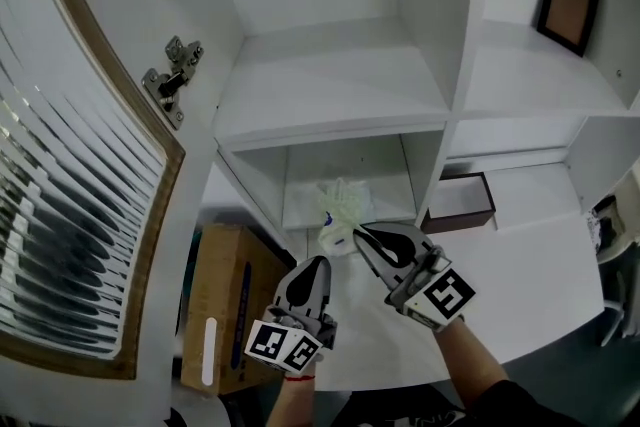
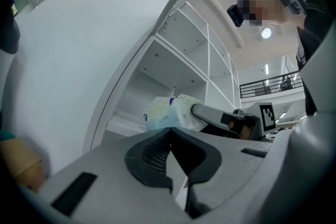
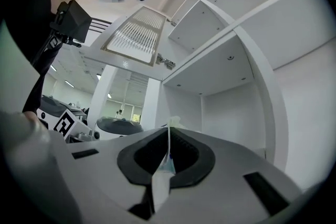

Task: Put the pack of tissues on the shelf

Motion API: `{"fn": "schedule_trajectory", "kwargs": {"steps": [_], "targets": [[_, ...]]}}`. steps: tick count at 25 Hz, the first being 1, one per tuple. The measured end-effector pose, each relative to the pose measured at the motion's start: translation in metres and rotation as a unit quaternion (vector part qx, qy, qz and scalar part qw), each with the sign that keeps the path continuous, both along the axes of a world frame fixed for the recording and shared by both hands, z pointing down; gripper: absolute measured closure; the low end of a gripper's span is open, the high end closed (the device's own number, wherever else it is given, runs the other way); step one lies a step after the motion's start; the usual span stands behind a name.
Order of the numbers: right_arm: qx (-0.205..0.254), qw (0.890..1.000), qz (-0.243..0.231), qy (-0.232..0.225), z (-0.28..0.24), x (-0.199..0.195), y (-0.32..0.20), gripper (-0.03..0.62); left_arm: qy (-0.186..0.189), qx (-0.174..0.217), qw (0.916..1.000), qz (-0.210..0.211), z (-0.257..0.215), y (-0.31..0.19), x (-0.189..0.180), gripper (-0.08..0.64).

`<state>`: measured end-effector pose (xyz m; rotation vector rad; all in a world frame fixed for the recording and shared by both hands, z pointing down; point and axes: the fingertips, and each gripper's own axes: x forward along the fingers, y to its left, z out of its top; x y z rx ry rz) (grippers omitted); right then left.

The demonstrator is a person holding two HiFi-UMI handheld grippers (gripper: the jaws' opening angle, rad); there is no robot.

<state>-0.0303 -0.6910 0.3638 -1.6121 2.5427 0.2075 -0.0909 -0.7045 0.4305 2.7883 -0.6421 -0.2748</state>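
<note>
The pack of tissues (image 1: 340,207) is a soft, pale wrapped pack with a blue mark, hanging in front of the lower middle shelf compartment (image 1: 350,165). My right gripper (image 1: 358,233) is shut on the pack's near edge. In the right gripper view a thin strip of the wrapper (image 3: 168,157) is pinched between the jaws. My left gripper (image 1: 318,265) sits just left of and below the pack, jaws together with nothing between them. In the left gripper view the pack (image 2: 167,113) shows beyond the closed jaws, with a right gripper finger (image 2: 212,115) on it.
An open cabinet door (image 1: 70,165) with ribbed glass and a metal hinge (image 1: 172,75) stands at the left. A cardboard box (image 1: 225,300) sits on the floor below it. A dark open box (image 1: 458,202) lies in the right compartment, and a picture frame (image 1: 568,7) on the upper right shelf.
</note>
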Motion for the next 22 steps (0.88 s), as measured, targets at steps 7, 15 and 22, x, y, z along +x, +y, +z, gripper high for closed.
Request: {"fn": "schedule_trajectory", "kwargs": {"steps": [7,15,22], "targets": [[-0.021,1.000,-0.005,-0.002,0.019,0.003,-0.021,0.583,-0.005,0.019,0.9996,0.021,-0.004,0.001,0.013,0.554],[-0.061,0.997,-0.005,-0.041,0.038,0.012,-0.032,0.583,-0.025,0.014,0.9991,0.033,0.011,-0.004,0.041,0.554],[-0.084,0.991,-0.014,-0.103,0.040,0.025,-0.031,0.552,-0.018,0.001,0.9981,0.060,0.016,0.002,0.061,0.554]]}}
